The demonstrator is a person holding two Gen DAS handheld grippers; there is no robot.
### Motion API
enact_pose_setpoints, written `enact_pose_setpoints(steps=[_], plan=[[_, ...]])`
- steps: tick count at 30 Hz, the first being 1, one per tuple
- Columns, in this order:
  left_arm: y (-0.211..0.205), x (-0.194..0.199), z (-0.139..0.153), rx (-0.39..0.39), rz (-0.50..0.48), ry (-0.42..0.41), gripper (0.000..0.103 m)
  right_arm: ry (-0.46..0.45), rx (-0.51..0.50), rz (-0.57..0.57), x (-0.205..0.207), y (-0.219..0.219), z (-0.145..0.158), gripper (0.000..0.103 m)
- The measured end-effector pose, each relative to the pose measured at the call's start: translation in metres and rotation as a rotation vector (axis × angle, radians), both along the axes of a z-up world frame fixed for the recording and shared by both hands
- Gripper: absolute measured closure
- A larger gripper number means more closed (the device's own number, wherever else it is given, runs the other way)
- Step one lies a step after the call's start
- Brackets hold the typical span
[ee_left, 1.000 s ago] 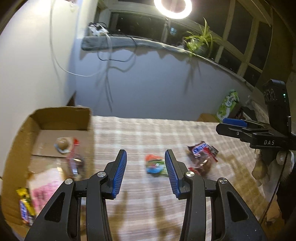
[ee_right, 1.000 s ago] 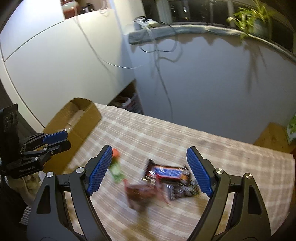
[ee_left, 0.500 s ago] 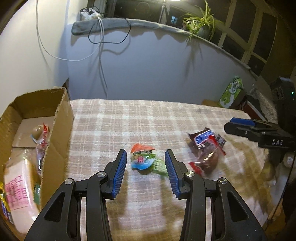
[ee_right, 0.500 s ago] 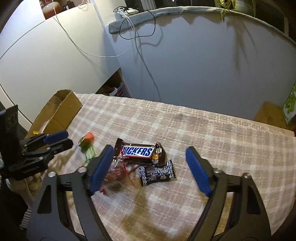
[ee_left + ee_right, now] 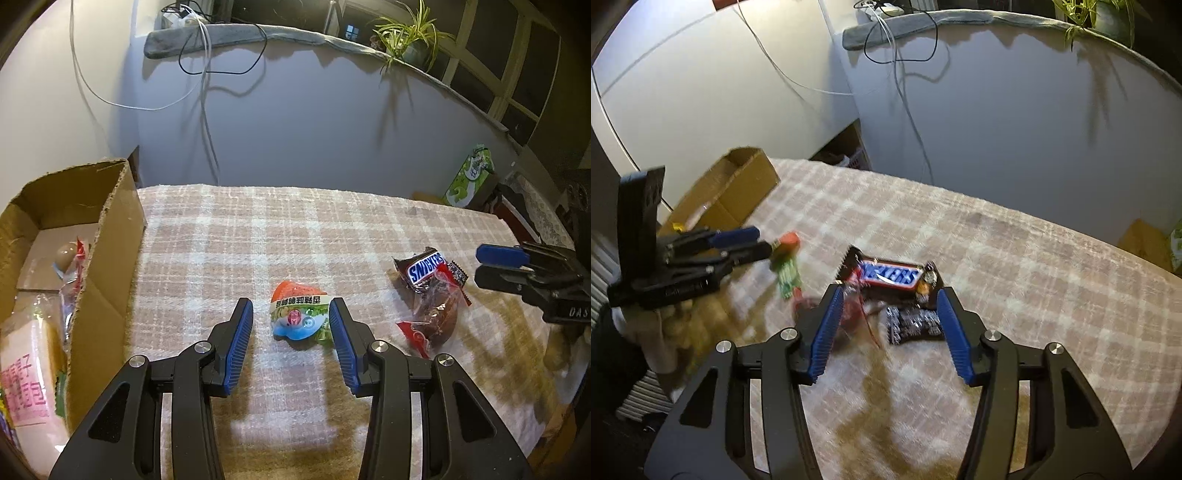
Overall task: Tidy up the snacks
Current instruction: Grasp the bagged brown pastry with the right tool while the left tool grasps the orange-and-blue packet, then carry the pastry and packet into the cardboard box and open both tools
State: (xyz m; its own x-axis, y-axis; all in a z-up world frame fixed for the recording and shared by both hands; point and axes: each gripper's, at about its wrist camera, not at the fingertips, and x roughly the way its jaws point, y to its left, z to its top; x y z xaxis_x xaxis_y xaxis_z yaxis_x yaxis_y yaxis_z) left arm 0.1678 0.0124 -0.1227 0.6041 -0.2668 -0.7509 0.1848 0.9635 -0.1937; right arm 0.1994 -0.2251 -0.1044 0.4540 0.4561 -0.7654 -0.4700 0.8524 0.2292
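Left gripper point(image 5: 291, 345): black frame, blue ribbed pads, silver screws.
Right gripper point(image 5: 886, 332): same build; "DAS" lettering on its side.
Sleeve: possibly white, blurred.

Woven plaid tablecloth point(image 5: 280, 229), matt, rough. Cardboard box point(image 5: 110, 258), matt, torn rim. Snickers bar point(image 5: 424, 267) & jelly cup point(image 5: 299, 314): glossy plastic wrap.

Left gripper point(image 5: 291, 328) fingers astride jelly cup point(image 5: 300, 316)
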Motion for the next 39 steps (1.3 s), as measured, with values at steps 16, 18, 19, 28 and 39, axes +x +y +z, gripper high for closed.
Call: enact_pose_setpoints(steps=[16,18,19,28,39], plan=[[-0.007,0.007,-0.015,0.041,-0.029,0.020,0.062,0.032,0.015,0.089,-0.010,0.033,-0.008,0.029],[-0.007,0.007,-0.015,0.042,-0.031,0.018,0.062,0.017,-0.009,0.105,-0.015,0.042,-0.010,0.026],[-0.007,0.008,-0.015,0.043,-0.032,0.018,0.062,0.014,-0.023,0.113,-0.017,0.046,-0.011,0.026],[-0.012,0.016,-0.015,0.054,-0.044,0.008,0.066,-0.035,-0.180,0.159,-0.028,0.077,-0.027,0.026],[-0.007,0.015,-0.017,0.040,-0.031,0.003,0.078,-0.035,-0.216,0.159,-0.028,0.085,-0.031,0.044]])
